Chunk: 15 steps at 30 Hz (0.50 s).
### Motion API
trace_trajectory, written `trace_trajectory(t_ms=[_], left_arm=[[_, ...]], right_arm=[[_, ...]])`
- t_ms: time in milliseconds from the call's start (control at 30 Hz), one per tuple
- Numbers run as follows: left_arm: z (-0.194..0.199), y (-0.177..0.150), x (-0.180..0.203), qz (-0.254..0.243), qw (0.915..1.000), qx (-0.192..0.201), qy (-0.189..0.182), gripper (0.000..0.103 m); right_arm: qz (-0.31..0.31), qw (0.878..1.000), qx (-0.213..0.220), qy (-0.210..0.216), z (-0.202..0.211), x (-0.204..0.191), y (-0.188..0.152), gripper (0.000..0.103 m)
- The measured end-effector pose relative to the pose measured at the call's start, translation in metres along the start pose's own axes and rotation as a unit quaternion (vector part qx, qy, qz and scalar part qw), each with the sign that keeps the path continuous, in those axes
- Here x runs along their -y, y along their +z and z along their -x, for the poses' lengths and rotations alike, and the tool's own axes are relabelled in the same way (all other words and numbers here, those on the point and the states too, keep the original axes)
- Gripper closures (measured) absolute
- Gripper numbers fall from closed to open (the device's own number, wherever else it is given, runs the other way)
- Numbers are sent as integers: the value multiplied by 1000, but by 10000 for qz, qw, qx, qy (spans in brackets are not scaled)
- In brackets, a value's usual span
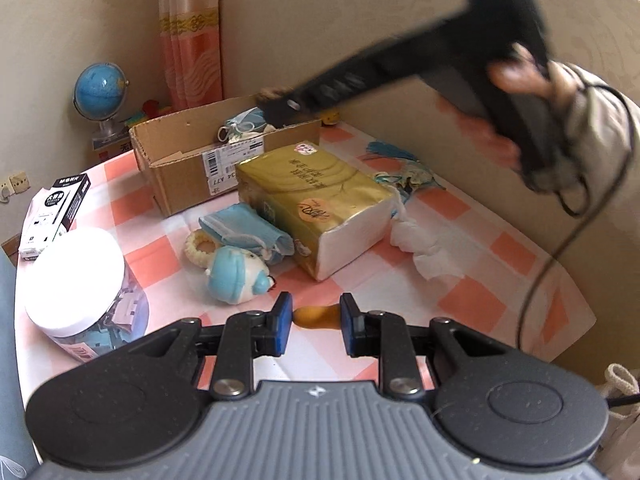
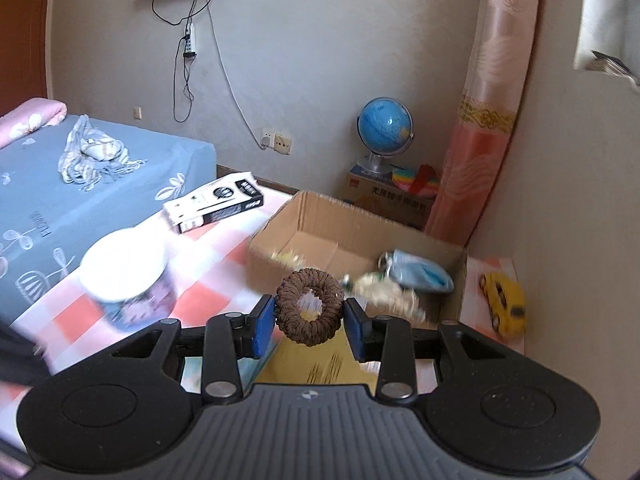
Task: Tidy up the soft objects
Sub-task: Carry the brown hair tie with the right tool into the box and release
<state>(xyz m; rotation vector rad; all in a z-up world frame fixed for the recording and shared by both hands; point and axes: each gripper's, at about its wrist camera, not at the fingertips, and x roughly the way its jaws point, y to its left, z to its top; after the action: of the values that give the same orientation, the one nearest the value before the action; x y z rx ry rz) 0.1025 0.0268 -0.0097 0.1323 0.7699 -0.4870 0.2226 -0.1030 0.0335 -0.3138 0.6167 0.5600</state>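
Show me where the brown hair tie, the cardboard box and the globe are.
brown hair tie (image 2: 310, 307): right wrist view, on its left braided side.
cardboard box (image 2: 262, 254): right wrist view, on its near wall.
globe (image 1: 100, 90): left wrist view, on the blue sphere.

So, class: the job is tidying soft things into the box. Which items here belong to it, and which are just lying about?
Belong to the job:
- brown hair scrunchie, in the right hand-held gripper
- cardboard box
- blue face masks
- crumpled tissue
- tissue pack

Just lying about:
- globe
- white-lidded jar
- yellow toy car
- black-and-white carton
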Motion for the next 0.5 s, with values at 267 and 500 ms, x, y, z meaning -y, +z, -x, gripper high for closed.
trace_trajectory(t_ms=[267, 500], left_arm=[[-6, 1, -11, 139, 9999, -60, 55, 79], [-9, 4, -12, 142, 9998, -98, 104, 79]], right_arm=[[87, 10000, 25, -21, -58, 12, 38, 51], [-139, 9999, 62, -19, -55, 21, 31, 3]])
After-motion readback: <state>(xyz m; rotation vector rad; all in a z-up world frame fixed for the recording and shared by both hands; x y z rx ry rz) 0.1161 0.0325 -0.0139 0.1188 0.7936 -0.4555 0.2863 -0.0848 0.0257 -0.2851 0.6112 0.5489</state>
